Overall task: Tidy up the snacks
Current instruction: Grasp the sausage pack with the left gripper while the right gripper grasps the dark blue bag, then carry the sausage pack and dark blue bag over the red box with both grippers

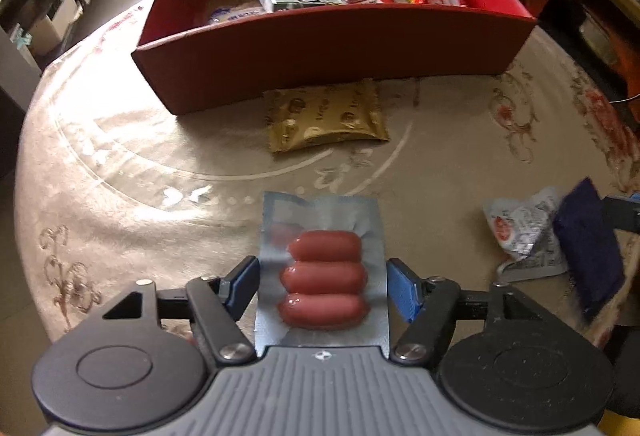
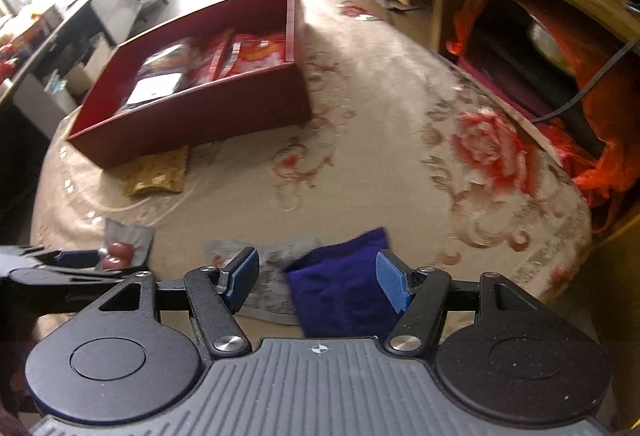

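A silver sausage pack [image 1: 324, 276] with three red sausages lies on the table between the open fingers of my left gripper [image 1: 322, 288]; the pads do not press it. A red box [image 1: 320, 44] with several snacks stands at the back. A gold packet [image 1: 324, 118] lies against its front wall. My right gripper [image 2: 318, 282] is open around a dark blue packet [image 2: 344, 284], which lies partly on a grey-white packet [image 2: 268, 276]. The blue packet [image 1: 588, 252] and the grey-white packet [image 1: 524, 236] also show at the right in the left wrist view.
The round table has a beige floral cloth [image 2: 400, 140]. The red box [image 2: 192, 112], gold packet [image 2: 158, 172] and sausage pack [image 2: 124, 248] show in the right wrist view. Wooden shelves with orange bags [image 2: 560, 48] stand right of the table.
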A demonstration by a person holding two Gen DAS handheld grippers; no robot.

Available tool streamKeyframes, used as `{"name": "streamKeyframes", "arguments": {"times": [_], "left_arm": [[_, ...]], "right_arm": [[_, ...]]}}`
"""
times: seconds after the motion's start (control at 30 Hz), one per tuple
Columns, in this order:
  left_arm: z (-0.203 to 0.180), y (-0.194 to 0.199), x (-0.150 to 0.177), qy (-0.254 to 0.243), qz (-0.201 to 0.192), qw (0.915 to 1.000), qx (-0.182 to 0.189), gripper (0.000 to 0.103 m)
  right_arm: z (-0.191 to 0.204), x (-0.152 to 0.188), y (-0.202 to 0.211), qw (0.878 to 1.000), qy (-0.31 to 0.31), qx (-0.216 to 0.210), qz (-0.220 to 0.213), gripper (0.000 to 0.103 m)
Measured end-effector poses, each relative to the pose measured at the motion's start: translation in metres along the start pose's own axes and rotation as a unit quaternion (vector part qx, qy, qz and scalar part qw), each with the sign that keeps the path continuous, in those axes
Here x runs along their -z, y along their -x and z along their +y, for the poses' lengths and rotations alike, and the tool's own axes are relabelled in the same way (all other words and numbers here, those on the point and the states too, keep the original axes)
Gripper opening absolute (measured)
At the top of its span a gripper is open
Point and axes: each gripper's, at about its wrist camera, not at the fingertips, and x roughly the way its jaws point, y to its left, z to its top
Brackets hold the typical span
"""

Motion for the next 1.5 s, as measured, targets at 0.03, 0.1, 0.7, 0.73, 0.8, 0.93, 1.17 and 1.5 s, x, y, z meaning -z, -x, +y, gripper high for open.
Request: {"name": "streamKeyframes", "arguments": {"times": [0.03, 0.1, 0.7, 0.73, 0.8, 0.93, 1.17, 1.5], "left_arm": [[-0.001, -0.001, 0.000, 0.000, 0.000, 1.0000, -0.001, 0.067], [0.000, 0.000, 0.000, -0.003, 0.000, 1.0000, -0.002, 0.067], [-0.003, -0.002, -0.004, -0.012, 0.006, 0.9995, 0.027, 0.066], [-0.003, -0.002, -0.005, -0.013, 0.006, 0.9995, 0.027, 0.066], [-0.004, -0.003, -0.005, -0.016, 0.007, 0.9995, 0.027, 0.067], [-0.004, -0.003, -0.005, -0.021, 0.007, 0.9994, 0.025, 0.067], [-0.002, 0.003, -0.003, -0.017, 0.000, 0.9993, 0.033, 0.067], [0.002, 0.009, -0.002, -0.016, -0.013, 0.9996, 0.018, 0.067]], "right_arm": [[-0.003, 0.001, -0.001, 1.000, -0.003, 0.003, 0.003, 0.072], [-0.008, 0.004, -0.003, 1.000, -0.002, 0.011, 0.009, 0.072], [0.002, 0.015, -0.042, 0.992, 0.081, 0.036, 0.086, 0.086], [0.003, 0.015, -0.041, 0.992, 0.083, 0.038, 0.086, 0.086], [0.006, 0.017, -0.040, 0.991, 0.093, 0.051, 0.082, 0.079], [0.009, 0.021, -0.035, 0.990, 0.104, 0.060, 0.069, 0.075], [0.021, 0.018, -0.013, 0.994, 0.096, 0.049, 0.020, 0.075], [0.048, 0.008, -0.016, 0.993, 0.116, 0.032, 0.008, 0.075]]}}
